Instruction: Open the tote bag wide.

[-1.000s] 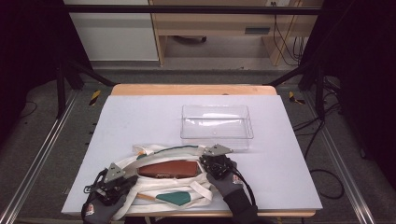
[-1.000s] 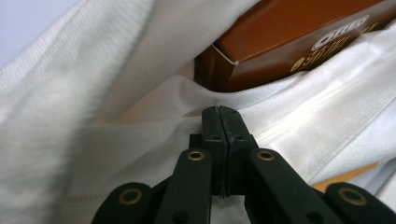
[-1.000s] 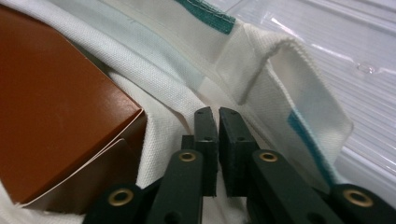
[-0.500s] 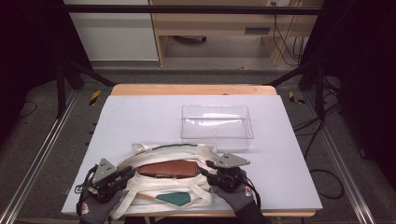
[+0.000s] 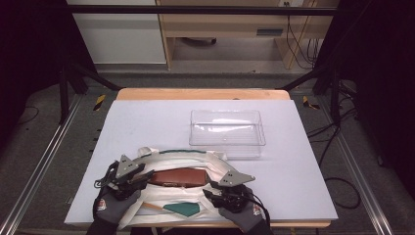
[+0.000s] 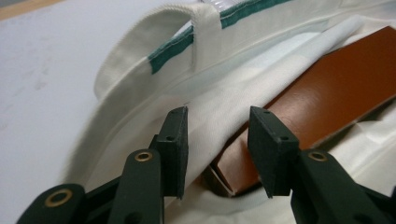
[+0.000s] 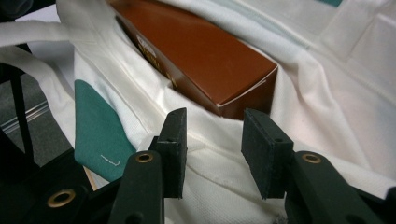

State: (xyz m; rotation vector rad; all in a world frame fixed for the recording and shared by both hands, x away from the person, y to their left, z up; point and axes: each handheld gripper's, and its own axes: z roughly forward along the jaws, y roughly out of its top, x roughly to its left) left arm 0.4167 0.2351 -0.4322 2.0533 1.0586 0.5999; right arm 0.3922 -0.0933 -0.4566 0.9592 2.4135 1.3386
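A white cloth tote bag [image 5: 193, 196] with green trim lies flat near the table's front edge. A brown box [image 5: 177, 176] sits in its open mouth. My left gripper [image 5: 142, 176] is at the box's left end, open, its jaws straddling the bag's cloth and the box corner [image 6: 243, 163]. My right gripper [image 5: 211, 191] is at the box's right end, open, with bag cloth [image 7: 215, 140] between its jaws and the brown box [image 7: 201, 56] just beyond. A green patch [image 7: 95, 126] shows on the bag's near side.
A clear plastic bin [image 5: 226, 131] stands empty behind the bag, right of centre. The white tabletop [image 5: 147, 122] has free room at the back left. The front table edge lies just below the bag.
Both grippers have shifted around the bag's mouth: the left one moved inward toward the box's left end, and the right one dropped lower and nearer the front edge.
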